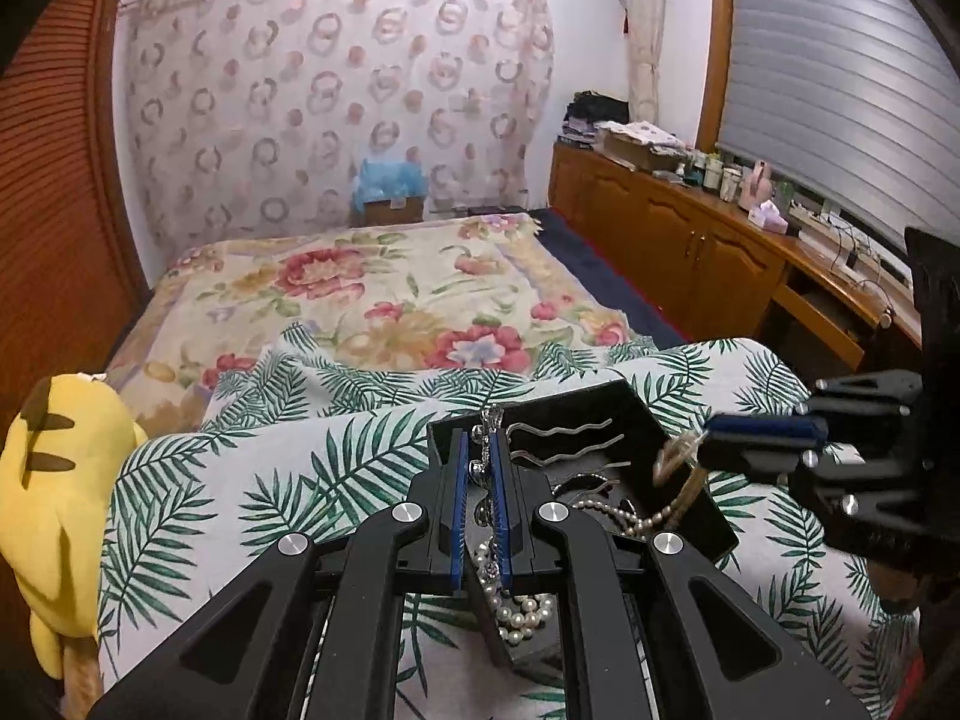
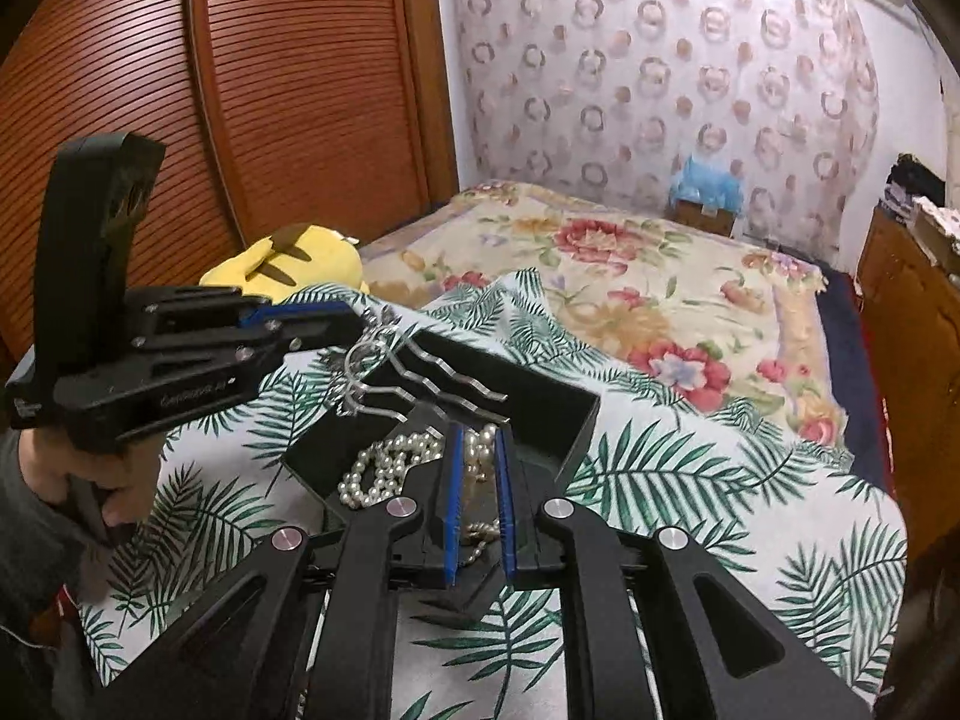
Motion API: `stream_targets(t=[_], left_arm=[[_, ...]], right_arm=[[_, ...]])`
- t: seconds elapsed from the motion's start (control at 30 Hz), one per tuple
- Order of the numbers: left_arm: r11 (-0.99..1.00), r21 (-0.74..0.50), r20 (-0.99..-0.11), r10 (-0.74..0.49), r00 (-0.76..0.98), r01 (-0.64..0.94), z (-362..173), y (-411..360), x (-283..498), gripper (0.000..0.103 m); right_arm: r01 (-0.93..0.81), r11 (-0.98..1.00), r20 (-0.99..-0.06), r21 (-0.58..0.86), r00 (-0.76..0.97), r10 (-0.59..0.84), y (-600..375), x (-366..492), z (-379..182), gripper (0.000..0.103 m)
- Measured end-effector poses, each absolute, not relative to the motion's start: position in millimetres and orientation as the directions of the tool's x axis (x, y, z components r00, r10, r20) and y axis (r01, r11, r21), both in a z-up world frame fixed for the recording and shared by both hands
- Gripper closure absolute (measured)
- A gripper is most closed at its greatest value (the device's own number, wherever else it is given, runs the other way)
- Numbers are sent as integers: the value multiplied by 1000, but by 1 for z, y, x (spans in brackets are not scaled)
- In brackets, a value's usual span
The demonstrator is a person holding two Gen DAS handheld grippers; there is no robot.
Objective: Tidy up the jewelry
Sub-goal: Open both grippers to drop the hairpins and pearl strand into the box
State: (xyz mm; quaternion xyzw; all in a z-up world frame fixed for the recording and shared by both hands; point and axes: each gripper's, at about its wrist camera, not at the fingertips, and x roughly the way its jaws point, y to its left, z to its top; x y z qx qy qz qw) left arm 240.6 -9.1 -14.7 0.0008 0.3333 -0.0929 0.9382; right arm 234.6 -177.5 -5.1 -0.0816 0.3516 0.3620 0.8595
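Note:
A black open jewelry box [image 1: 630, 402] [image 2: 570, 414] sits on a palm-leaf cloth. My left gripper [image 1: 479, 441] [image 2: 360, 324] is shut on a silver hair comb [image 1: 561, 441] [image 2: 420, 378] by its ornate head and holds its wavy prongs over the box. My right gripper [image 2: 478, 438] [image 1: 702, 441] is shut on a pearl necklace [image 2: 390, 468] [image 1: 636, 516], whose strand hangs from the fingers into the box. More pearls [image 1: 519, 612] lie at the box's near end.
The cloth covers a surface [image 2: 690, 480] at the foot of a floral bed [image 1: 372, 282]. A yellow plush toy [image 1: 54, 480] lies to the left. Wooden cabinets [image 1: 690, 240] run along the right, a slatted wardrobe [image 2: 270, 90] along the left.

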Motion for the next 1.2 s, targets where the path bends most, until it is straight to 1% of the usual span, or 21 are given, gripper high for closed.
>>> stream_targets(t=[0.1, 0.17, 0.47, 0.67, 0.77, 0.8, 0.83, 1.2], left_arm=[[982, -58, -633, -174, 754, 177, -18, -11, 245, 96], [982, -55, -641, -174, 748, 182, -20, -13, 248, 96], [977, -73, -662, -197, 723, 200, -28, -19, 253, 96], [978, -80, -658, -198, 727, 193, -25, -19, 248, 96], [977, -81, -649, -203, 734, 199, -23, -19, 242, 91], [976, -81, -645, -204, 736, 200, -21, -20, 239, 86], [975, -81, -639, -209, 741, 205, -20, -21, 234, 84], [967, -78, -624, -237, 745, 243, -23, -23, 173, 82]], right_arm=[[-683, 721, -664, 120, 484, 569, -177, 232, -8, 90], [-683, 719, -663, 125, 482, 573, -179, 230, -8, 83], [-654, 744, -662, 137, 498, 560, -192, 226, -11, 83], [-639, 757, -659, 135, 513, 551, -202, 215, -11, 83], [-632, 764, -654, 131, 524, 545, -208, 204, -10, 83], [-629, 766, -652, 131, 527, 544, -212, 197, -10, 83], [-626, 769, -651, 130, 531, 542, -215, 191, -11, 83], [-620, 773, -674, 136, 514, 531, -220, 140, -33, 83]])
